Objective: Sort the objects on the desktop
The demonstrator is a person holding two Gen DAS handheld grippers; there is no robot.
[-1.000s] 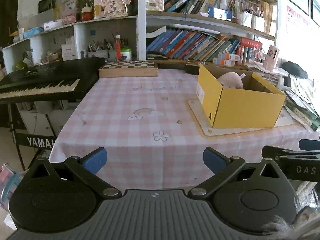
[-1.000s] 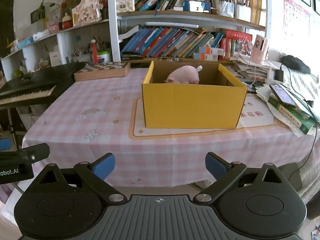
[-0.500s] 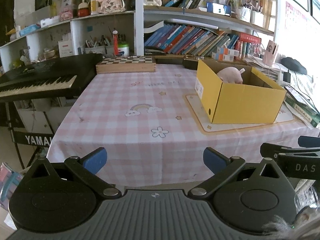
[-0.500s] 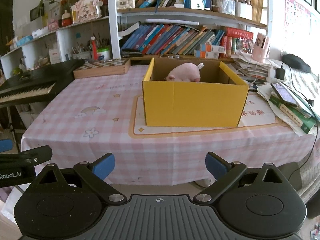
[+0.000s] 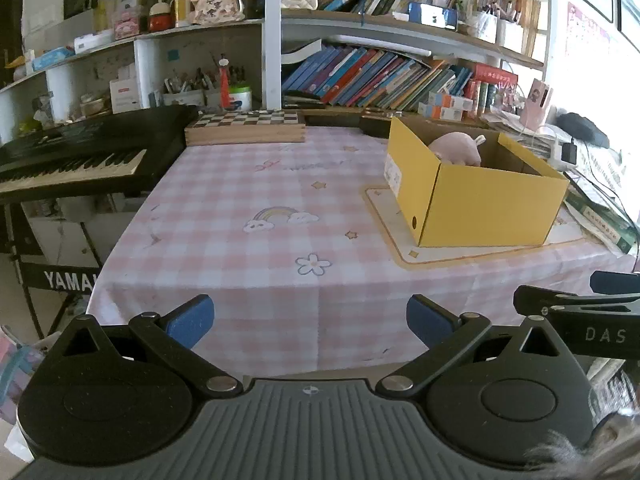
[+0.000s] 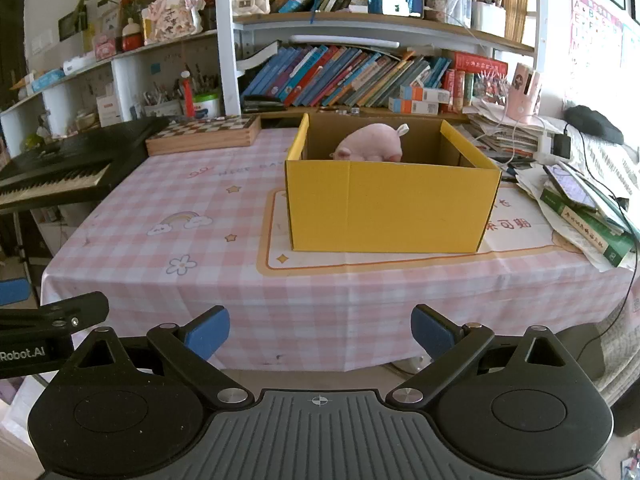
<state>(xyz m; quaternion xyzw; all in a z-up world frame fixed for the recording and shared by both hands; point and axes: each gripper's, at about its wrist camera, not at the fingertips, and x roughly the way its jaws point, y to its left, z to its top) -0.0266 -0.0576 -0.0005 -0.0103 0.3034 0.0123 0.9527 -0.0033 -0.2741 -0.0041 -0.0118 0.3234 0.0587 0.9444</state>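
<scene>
A yellow cardboard box (image 6: 392, 204) (image 5: 492, 204) stands on a printed mat on the pink checked tablecloth (image 6: 168, 200) (image 5: 248, 208). A pink plush pig (image 6: 370, 147) (image 5: 456, 150) lies inside the box, partly hidden by its walls. My left gripper (image 5: 310, 320) hangs open in front of the table's near edge, with nothing between its blue pads. My right gripper (image 6: 320, 330) is open too, empty, off the near edge and facing the box. In the left wrist view a part of the right gripper's body shows at the right edge.
A wooden chessboard box (image 5: 246, 126) lies at the table's far side. A black keyboard (image 5: 80, 156) stands left of the table. Stacked books and papers (image 6: 584, 216) crowd the right end. Shelves of books (image 6: 352, 76) rise behind.
Both grippers have drawn back from the table and slightly down; the table and box look farther away. Their fingers stayed open and the pig stayed in the box.
</scene>
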